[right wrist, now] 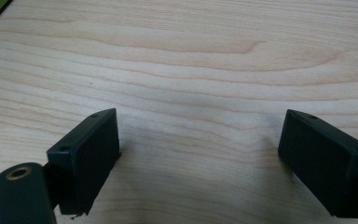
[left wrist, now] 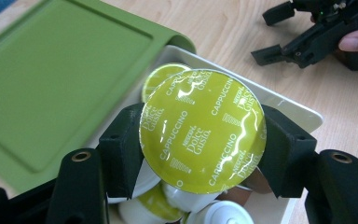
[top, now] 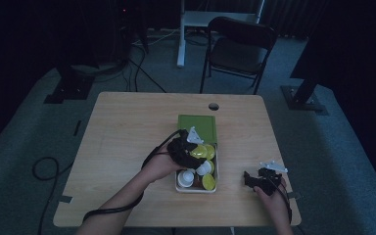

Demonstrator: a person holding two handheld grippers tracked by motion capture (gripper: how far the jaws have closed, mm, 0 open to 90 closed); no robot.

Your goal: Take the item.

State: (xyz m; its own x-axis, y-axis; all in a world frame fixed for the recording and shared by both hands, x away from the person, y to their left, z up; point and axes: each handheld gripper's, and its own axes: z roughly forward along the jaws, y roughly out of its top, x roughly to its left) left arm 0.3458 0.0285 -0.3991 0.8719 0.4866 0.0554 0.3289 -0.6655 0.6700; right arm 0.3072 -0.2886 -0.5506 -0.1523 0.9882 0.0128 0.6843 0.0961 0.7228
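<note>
My left gripper [left wrist: 200, 140] is shut on a coffee capsule [left wrist: 203, 130] with a yellow-green foil lid printed "Cappuccino"; it hangs just above a white box [left wrist: 298, 112]. In the high view that gripper [top: 188, 149] hovers over the box [top: 216, 169], which holds several more capsules [top: 203, 169], some lying white side up. The box's green lid [top: 197, 127] lies flat beyond it. My right gripper [right wrist: 200, 163] stands open over bare wood near the table's front right, also seen as the right gripper [top: 254, 180] in the high view and as the far gripper [left wrist: 307, 37].
The light wooden table [top: 127, 137] has a round cable hole [top: 213, 106] near its far edge. A black folding chair [top: 237, 49] and a white desk leg [top: 181, 34] stand behind the table. Cables trail off the table's left front.
</note>
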